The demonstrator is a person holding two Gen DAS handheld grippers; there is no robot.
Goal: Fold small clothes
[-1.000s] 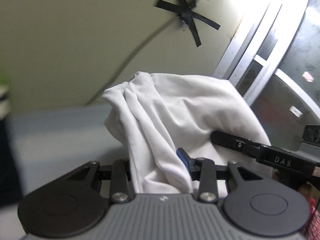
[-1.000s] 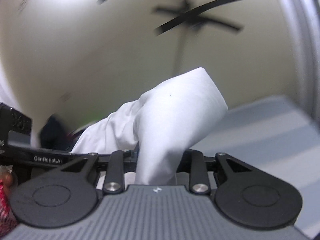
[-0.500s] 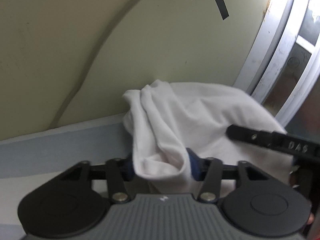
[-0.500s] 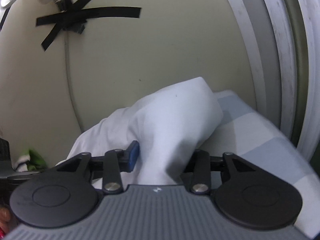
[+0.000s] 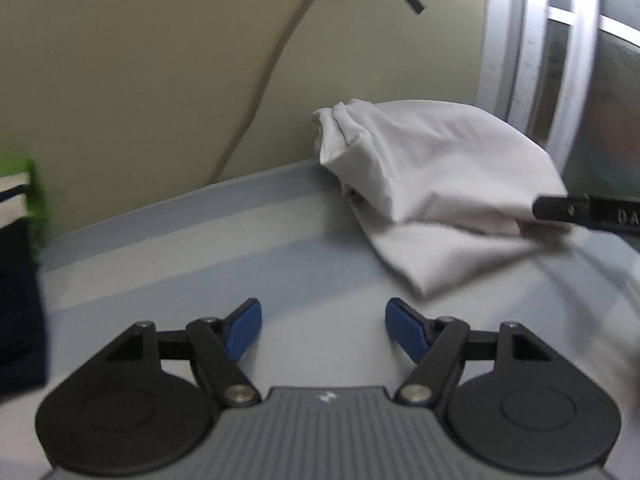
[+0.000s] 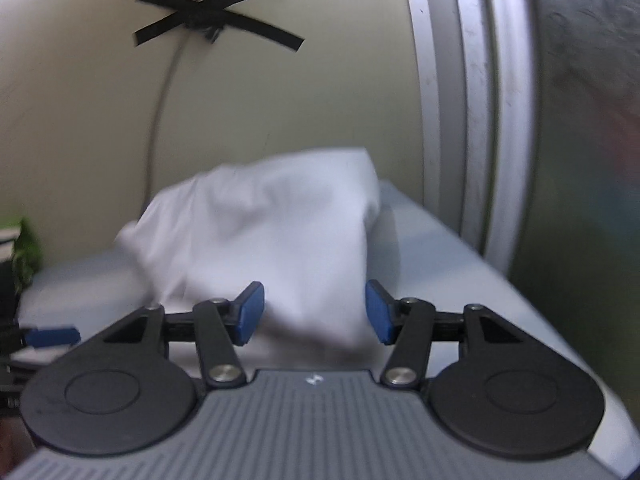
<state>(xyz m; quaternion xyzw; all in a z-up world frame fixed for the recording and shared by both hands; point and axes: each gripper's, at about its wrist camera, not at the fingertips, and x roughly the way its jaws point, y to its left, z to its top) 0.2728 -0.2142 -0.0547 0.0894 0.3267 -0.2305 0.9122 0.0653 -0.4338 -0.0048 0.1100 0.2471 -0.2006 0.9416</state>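
A white folded garment (image 5: 436, 184) lies in a loose heap on the grey table (image 5: 240, 248), against the back wall. My left gripper (image 5: 323, 330) is open and empty, drawn back from the cloth, which sits ahead and to its right. My right gripper (image 6: 314, 318) is open; the garment (image 6: 272, 240) lies just ahead between its blue pads (image 6: 250, 312), not pinched. The right gripper's black finger (image 5: 584, 214) shows at the cloth's right edge in the left wrist view. The left gripper's blue pad (image 6: 50, 336) shows at the left edge of the right wrist view.
A cream wall with a cable and black tape cross (image 6: 216, 20) stands behind the table. A metal window frame (image 6: 472, 120) rises on the right. A stack of green and dark clothes (image 5: 20, 240) sits at the far left.
Both grippers have opened and let go of the white garment. It has dropped onto the table by the wall, and the left gripper has pulled back from it.
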